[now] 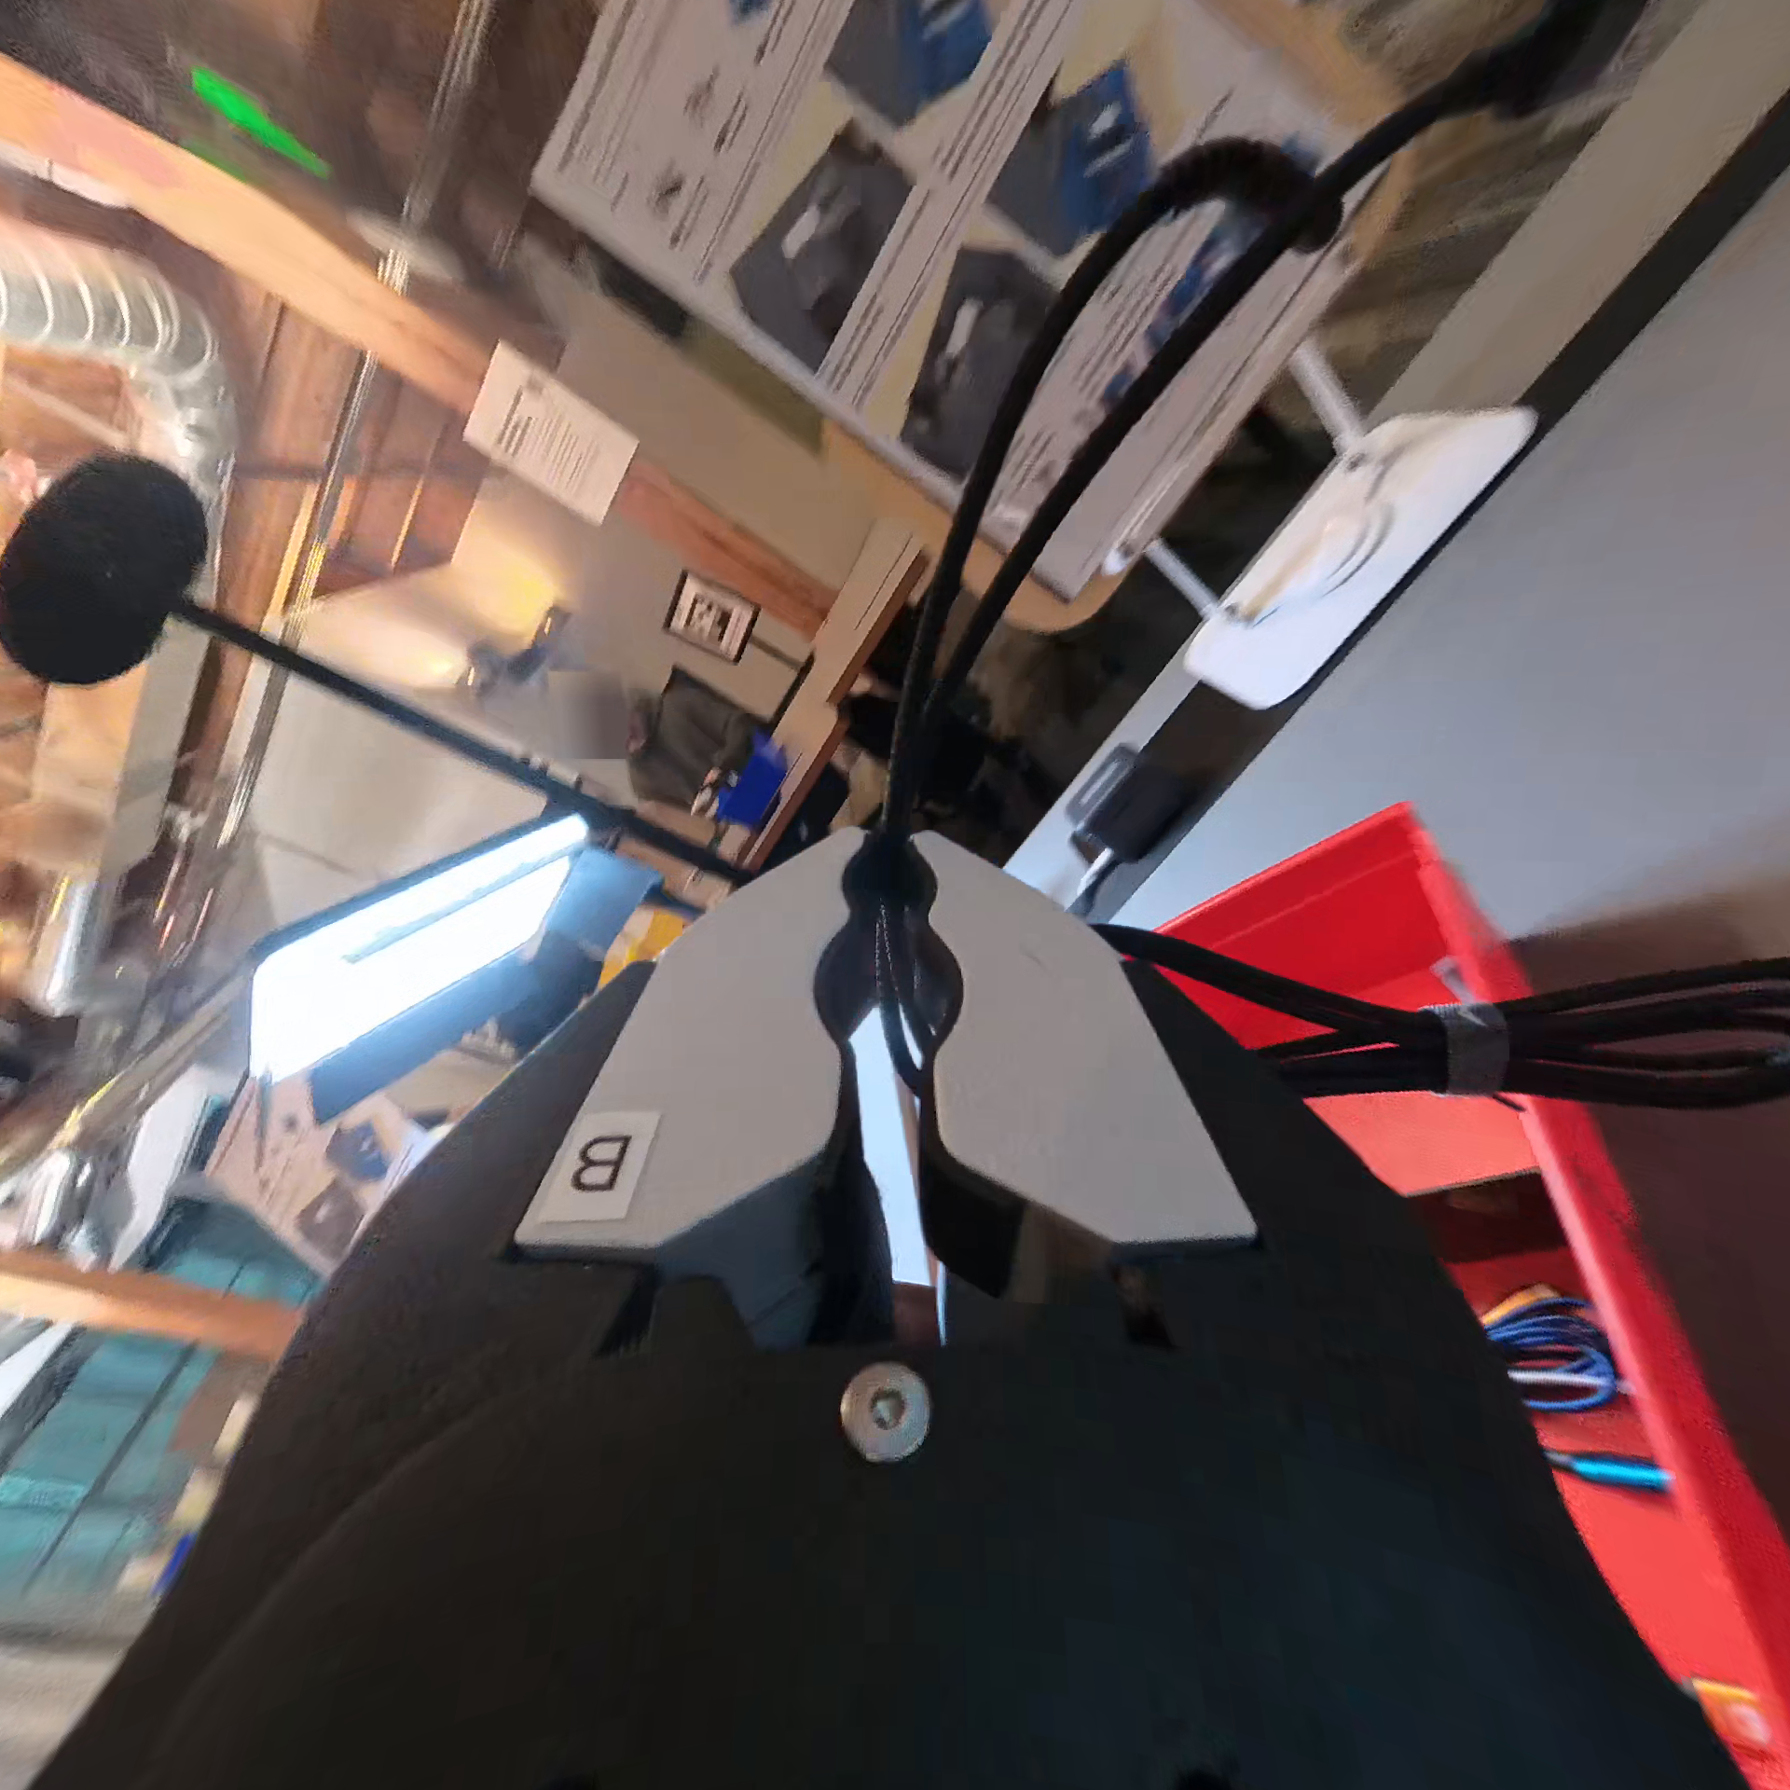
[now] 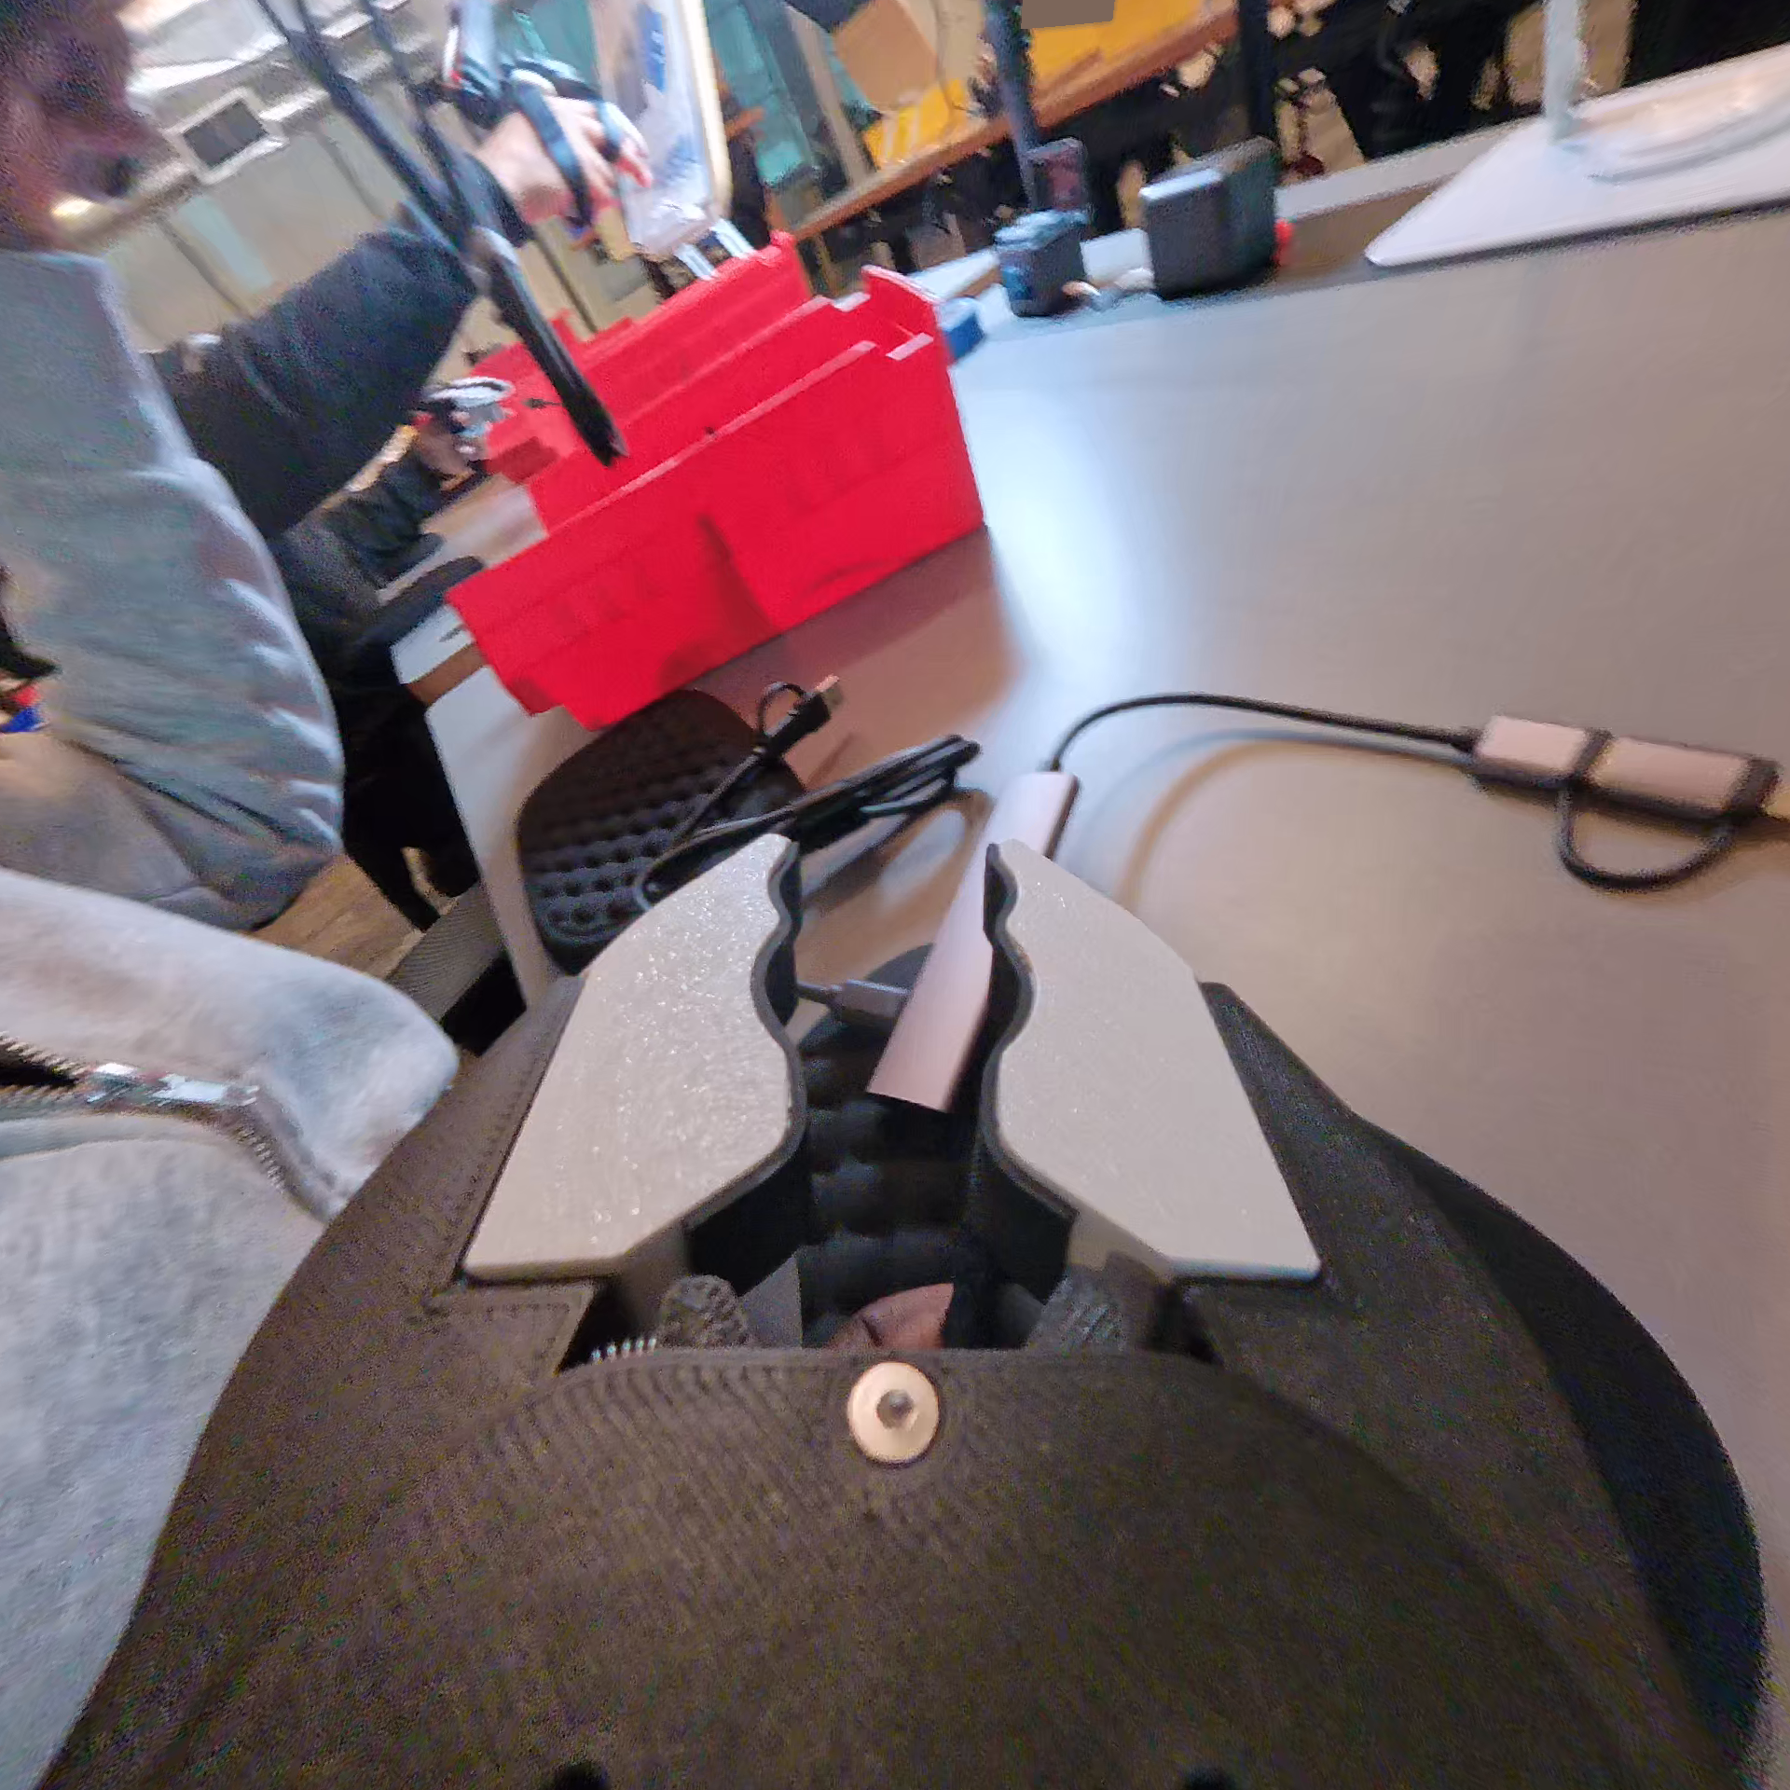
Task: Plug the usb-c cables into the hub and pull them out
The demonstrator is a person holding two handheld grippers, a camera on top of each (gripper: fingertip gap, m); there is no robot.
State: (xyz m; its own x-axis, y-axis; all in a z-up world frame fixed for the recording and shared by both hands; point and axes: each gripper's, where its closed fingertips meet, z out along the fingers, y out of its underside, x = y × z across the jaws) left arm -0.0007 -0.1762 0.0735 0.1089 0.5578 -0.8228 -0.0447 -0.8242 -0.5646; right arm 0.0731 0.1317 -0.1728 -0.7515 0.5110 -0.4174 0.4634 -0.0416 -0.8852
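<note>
The left gripper is pressed together at its tips, pinching a bunch of thin black cables that loop up and away from it against a blurred room. The view is tilted hard, with the grey table running up the right side. More black cables, a bundle bound with a grey tape wrap, hang across the red bin, which sits on that table. Inside the bin lie blue cables.

Over to the right wrist view: the right gripper is spread, low over the table's near edge. Between its two fingers lies the hub, a slim pinkish-grey bar, resting against the inner face of the right-hand finger; whether the left-hand finger touches it cannot be told. A plug sits at the hub's left side. From the hub's far end a black lead curves over the table to a small adapter well to the right. Left of the hub, a coil of black cable lies on a black dimpled pad, just in front of the red bin. A person in a grey fleece sleeve fills the left edge.
</note>
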